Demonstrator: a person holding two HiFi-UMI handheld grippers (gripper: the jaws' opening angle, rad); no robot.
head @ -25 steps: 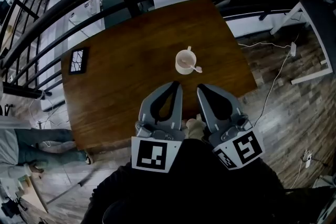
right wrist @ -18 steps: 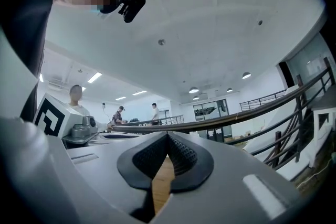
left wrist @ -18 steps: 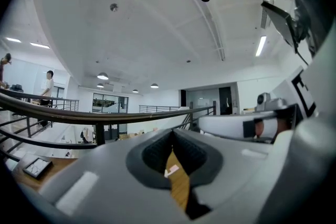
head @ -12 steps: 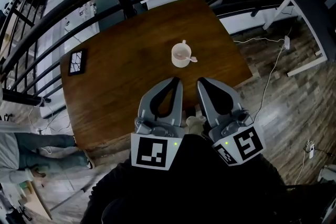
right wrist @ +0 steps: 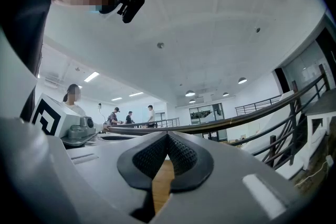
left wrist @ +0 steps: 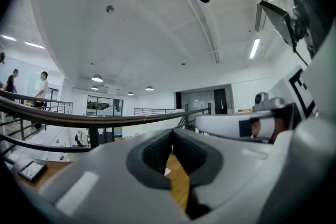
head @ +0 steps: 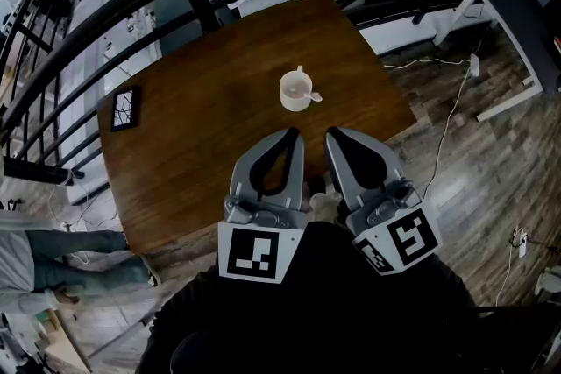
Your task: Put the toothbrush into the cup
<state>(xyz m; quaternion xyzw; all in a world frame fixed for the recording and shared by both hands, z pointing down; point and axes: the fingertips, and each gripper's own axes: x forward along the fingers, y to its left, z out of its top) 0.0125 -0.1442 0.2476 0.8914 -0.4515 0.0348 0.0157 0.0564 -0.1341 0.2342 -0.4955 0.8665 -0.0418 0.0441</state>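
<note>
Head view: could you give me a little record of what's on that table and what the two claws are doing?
table: brown wood, dark railing beyond it
cup: white, upright, mid-table
toothbrush: appears to sit in the cup, one end over the rim
left claw: shut, empty, over the table's near edge
right claw: shut, empty, beside the left one
black plaque: flat at the table's left edge

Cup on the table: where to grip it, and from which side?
Probably the cup wall on its near-left side, coming in from the person's edge. It stands upright; its handle points to the far side, and what looks like the toothbrush juts over the right rim, crowding that side.
</note>
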